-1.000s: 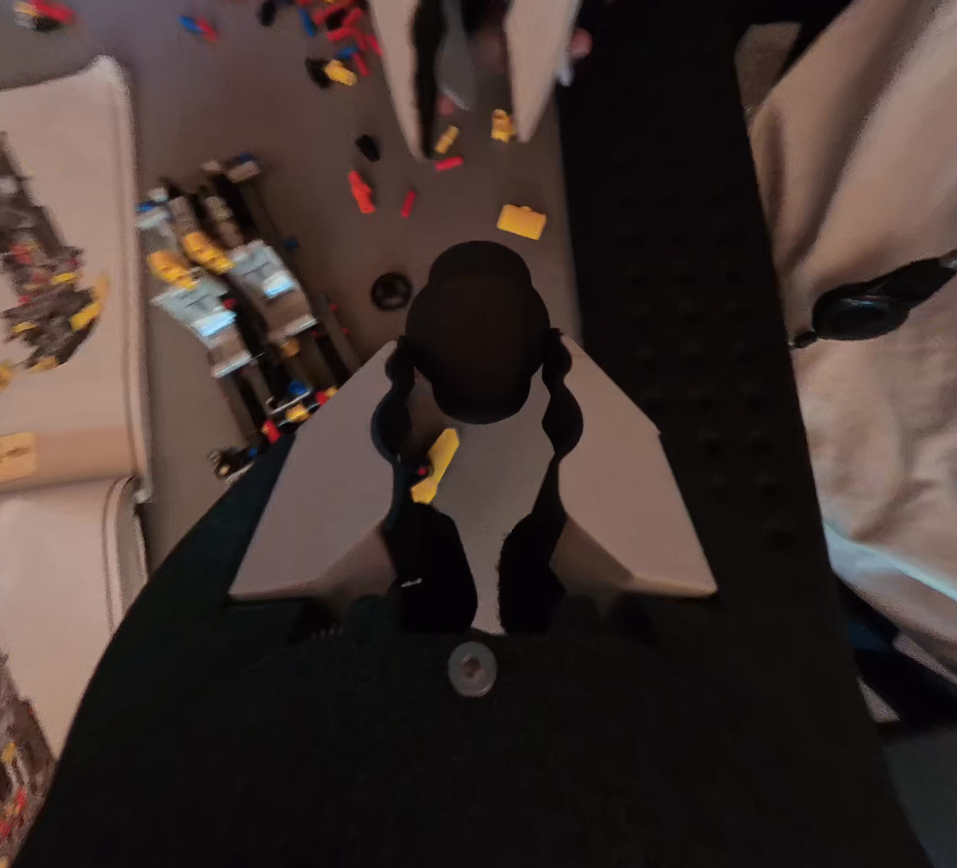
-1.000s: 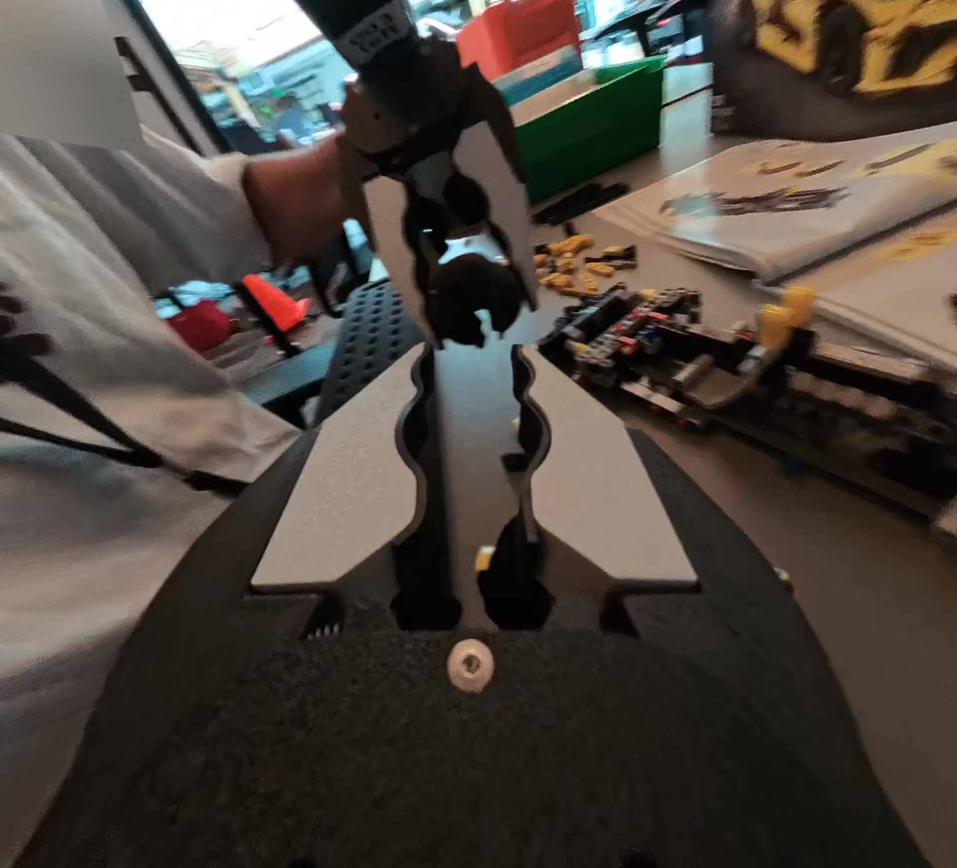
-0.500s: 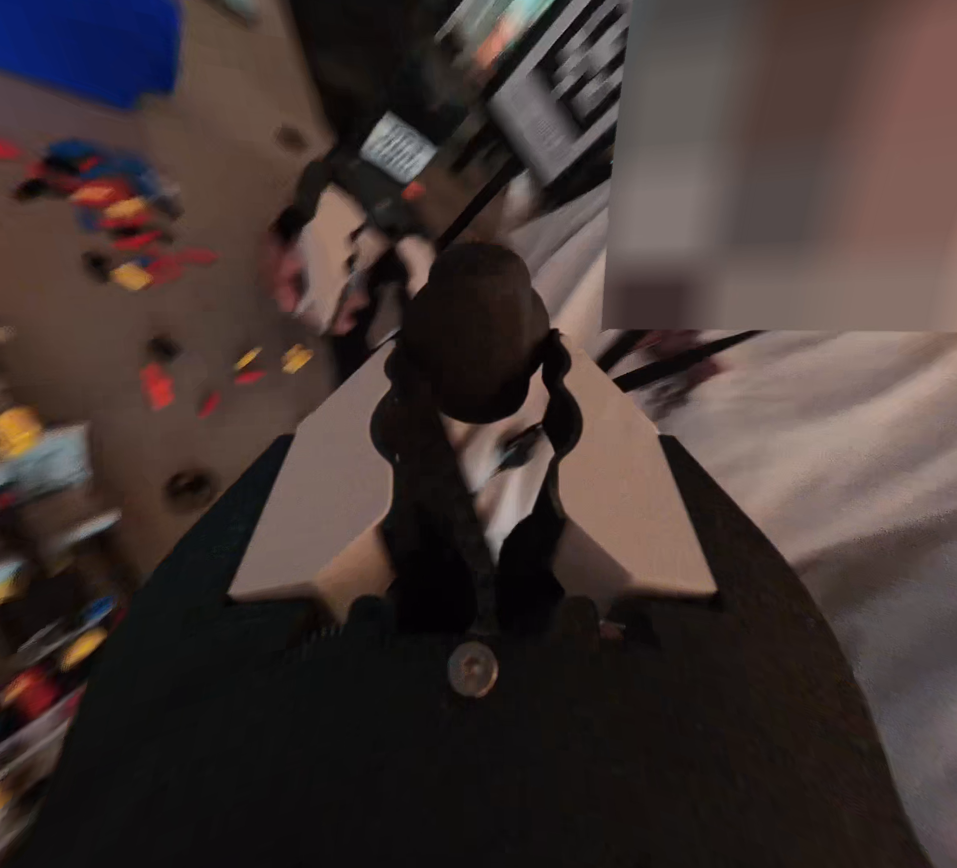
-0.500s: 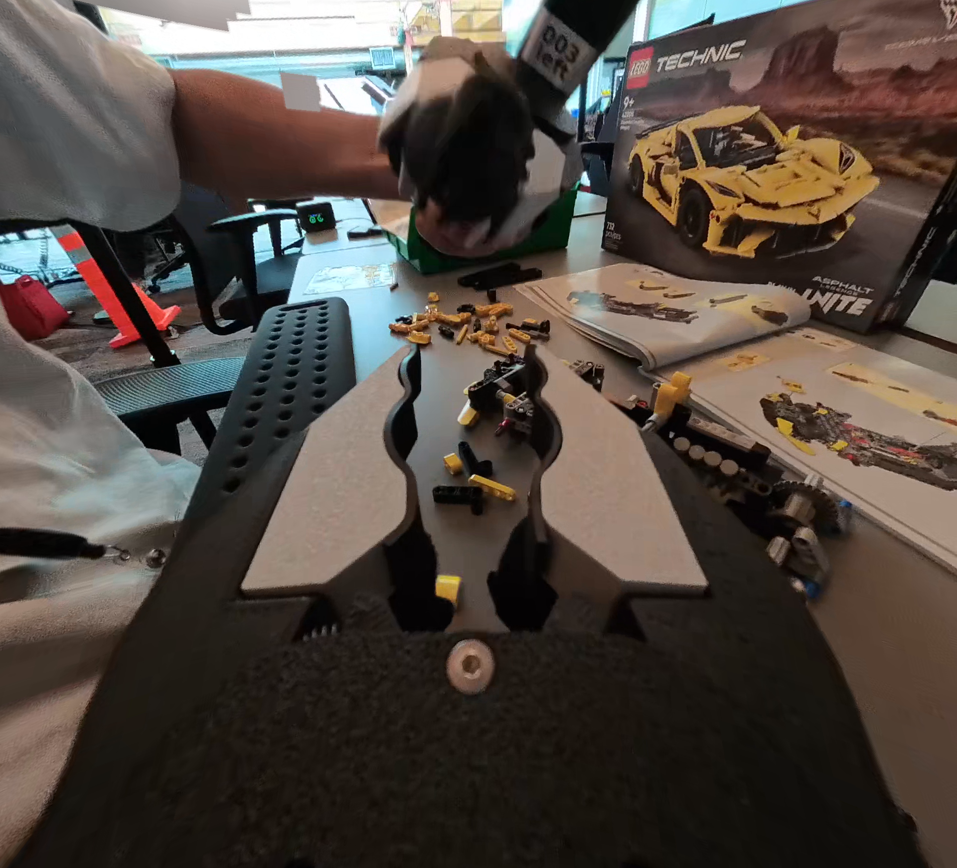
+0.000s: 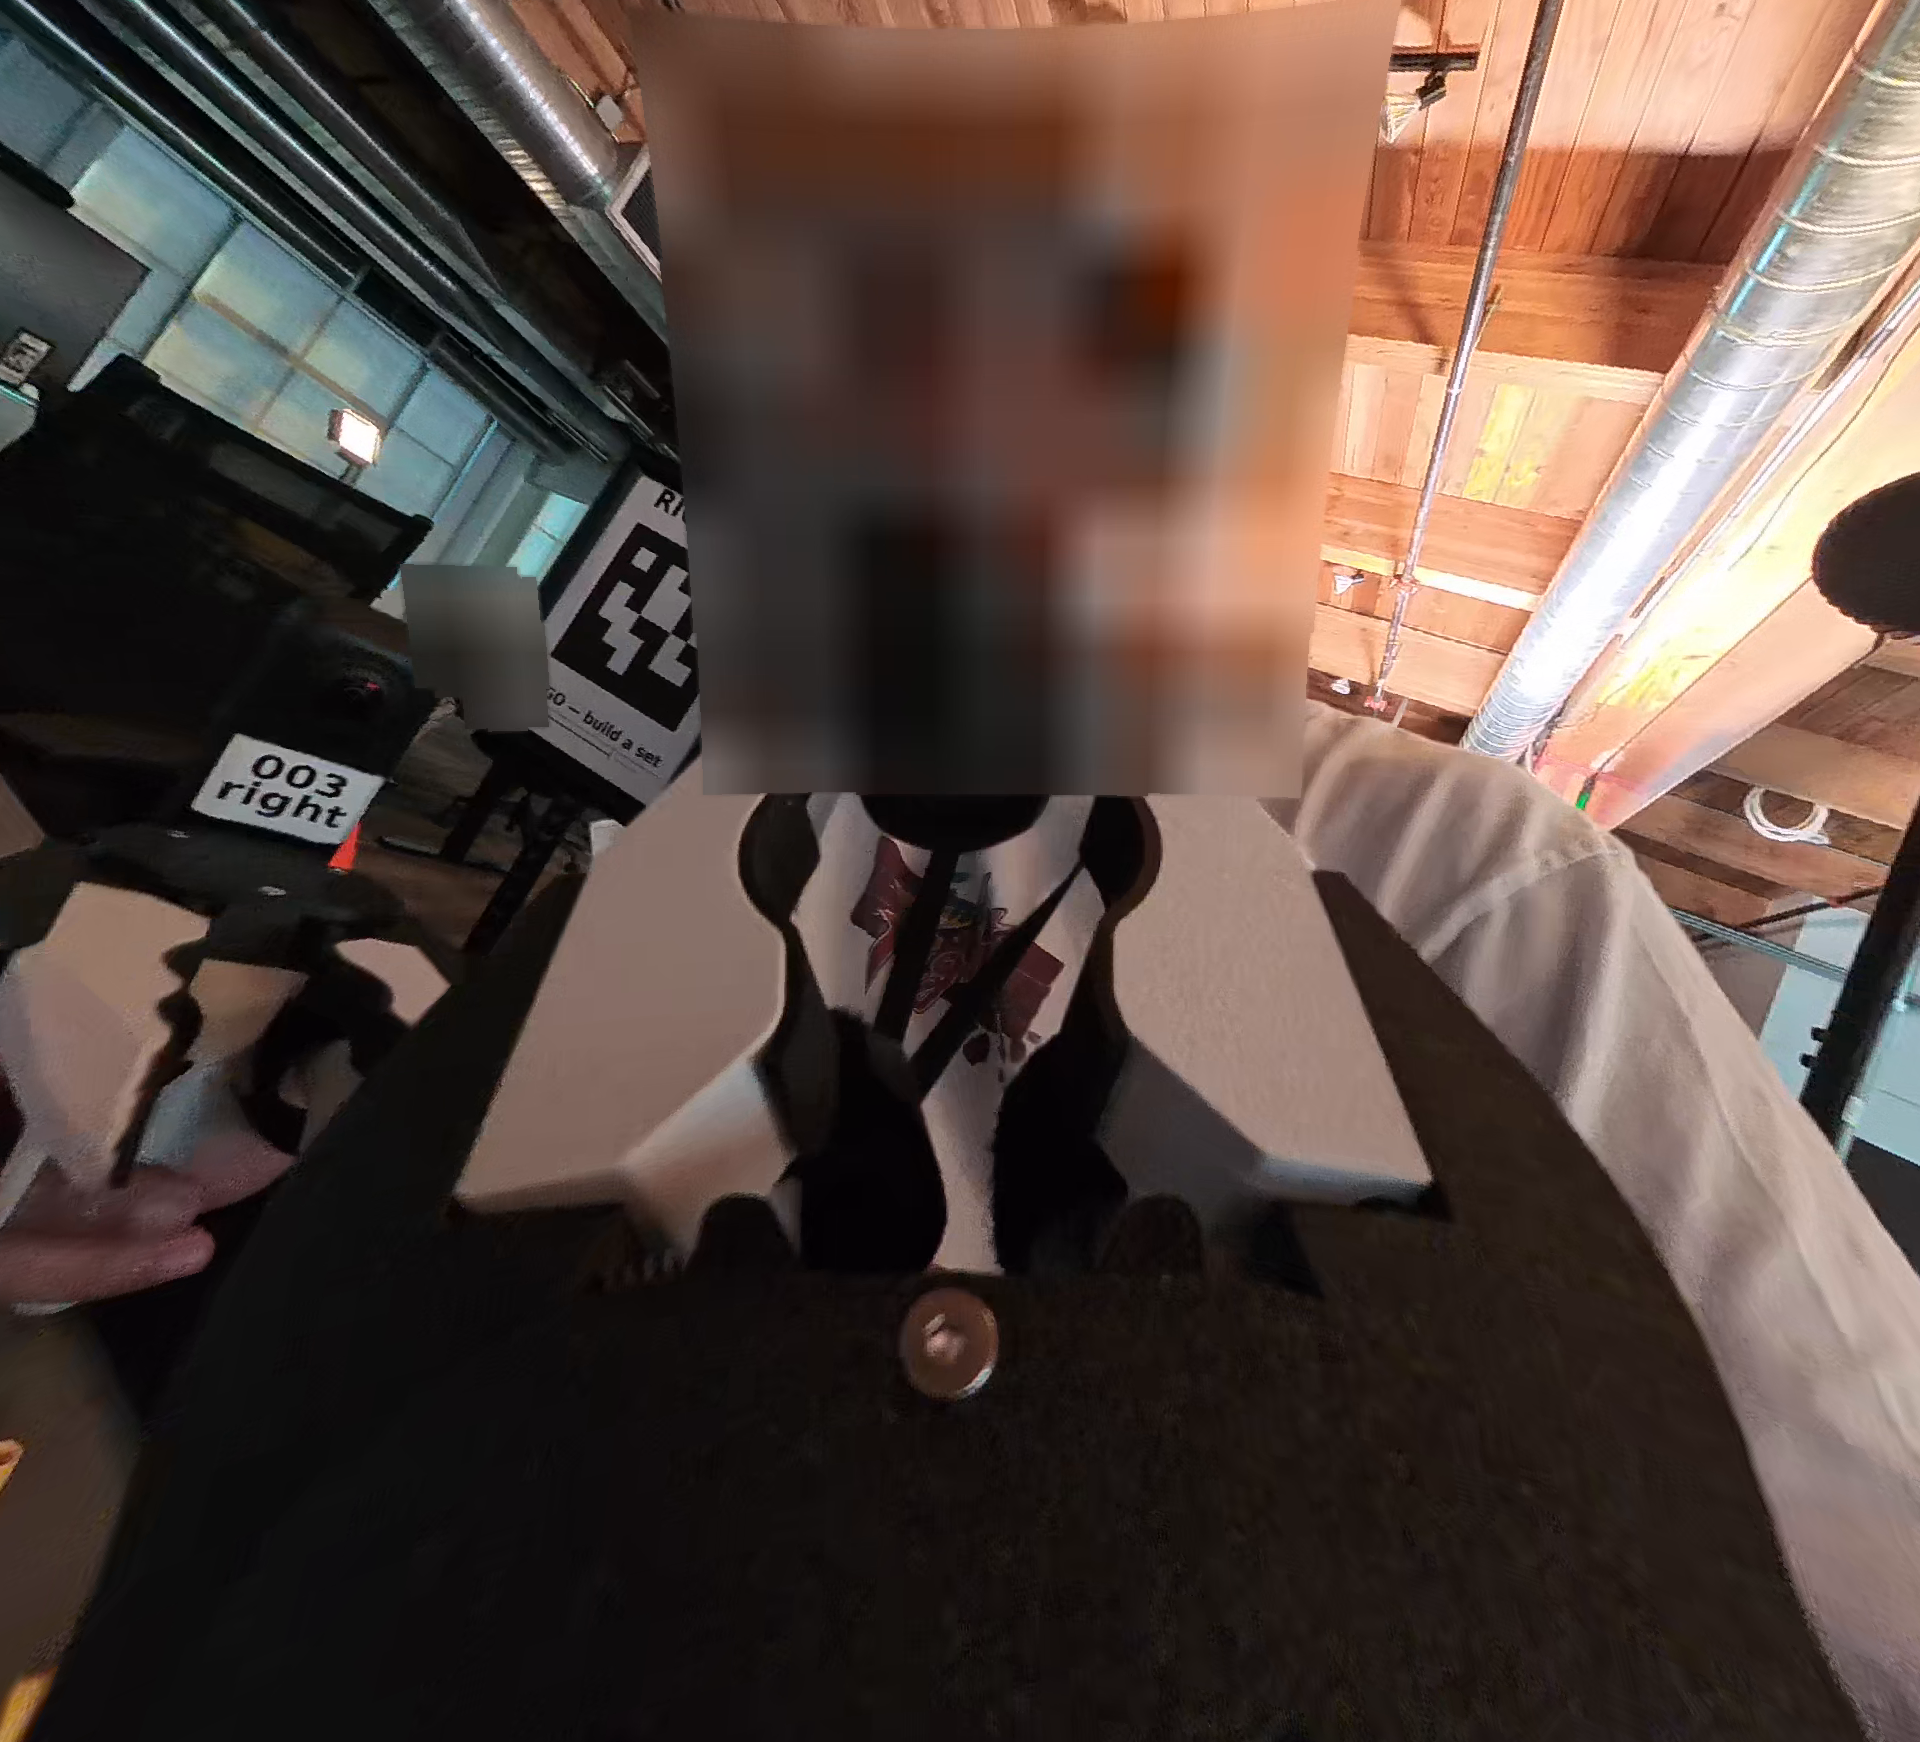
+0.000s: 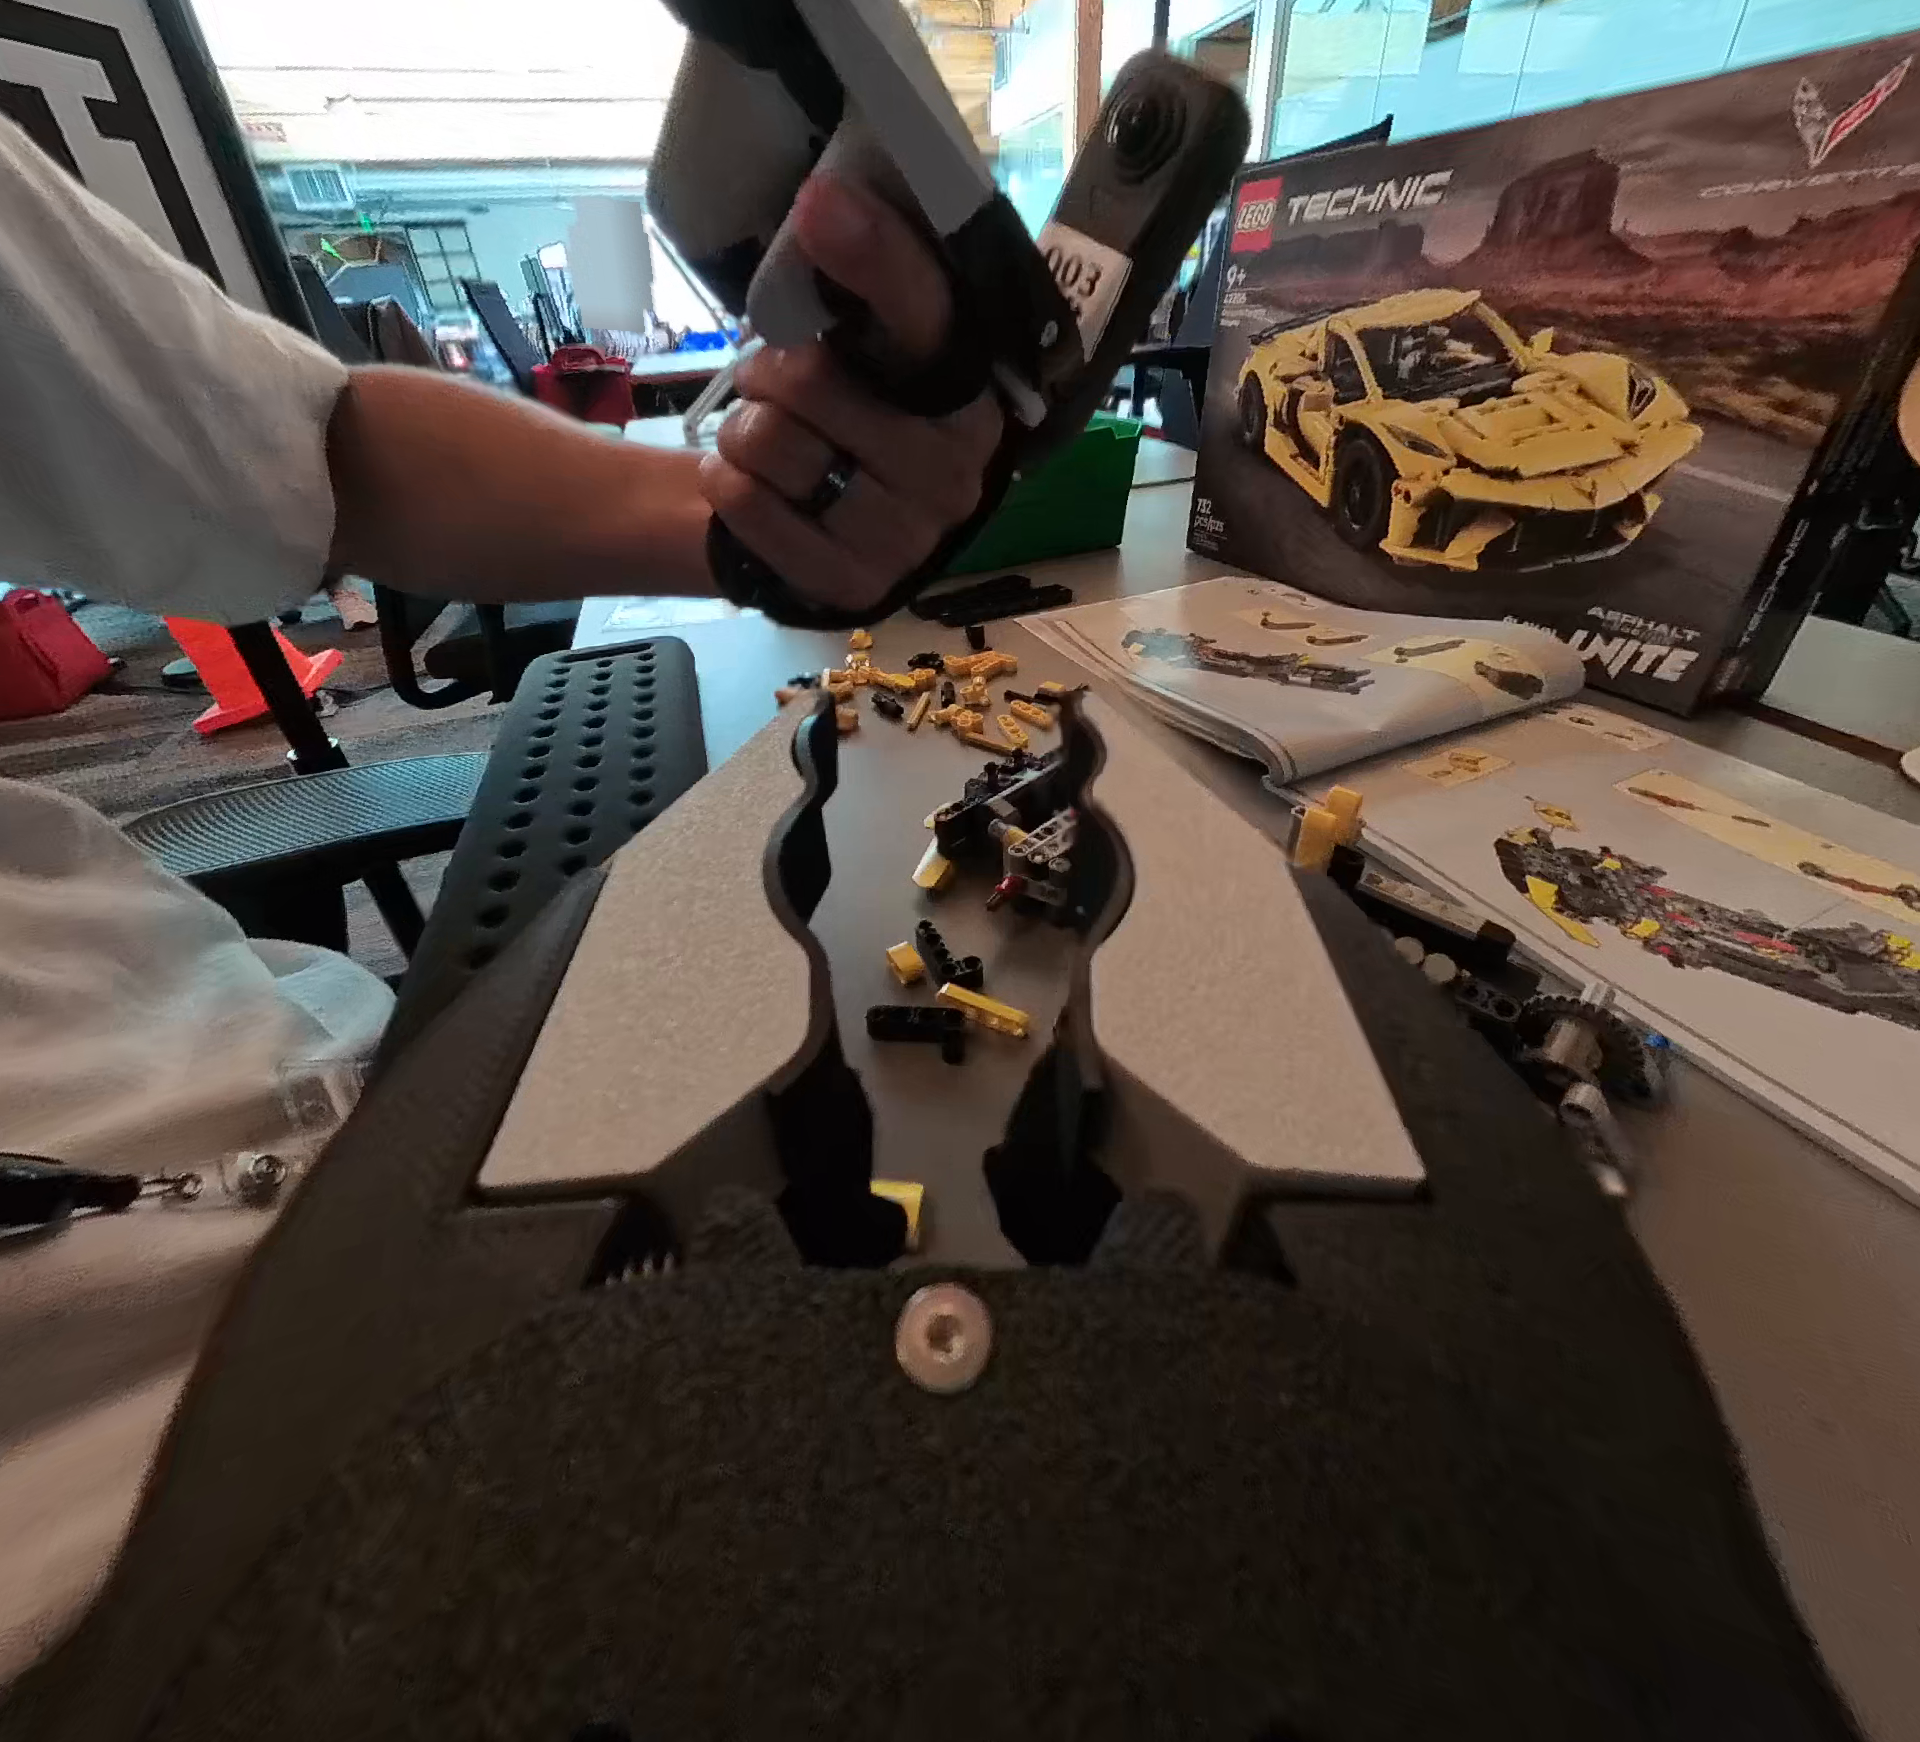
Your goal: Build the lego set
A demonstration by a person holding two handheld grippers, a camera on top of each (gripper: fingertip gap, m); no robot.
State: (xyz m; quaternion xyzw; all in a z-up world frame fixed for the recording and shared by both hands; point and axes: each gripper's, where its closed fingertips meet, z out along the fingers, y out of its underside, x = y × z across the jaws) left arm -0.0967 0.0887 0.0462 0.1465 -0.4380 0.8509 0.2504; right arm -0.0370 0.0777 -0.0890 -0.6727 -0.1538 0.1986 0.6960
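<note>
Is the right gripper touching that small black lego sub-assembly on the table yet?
Apart. In the right wrist view the right gripper is open and empty, and bare table shows around the black lego sub-assembly seen through its open fingers.

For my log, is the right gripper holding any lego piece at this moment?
No, the right gripper is open and empty, with loose pieces lying on the table beyond it.

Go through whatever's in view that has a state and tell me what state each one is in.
Left hand-held gripper: shut on a black round piece, raised and aimed back at the person.
Right hand-held gripper: open, empty, above the table.
Instruction booklet: lying open.
Set box: standing upright.
Loose yellow and black pieces: scattered, unassembled.
Black chassis section: partly built.
</note>
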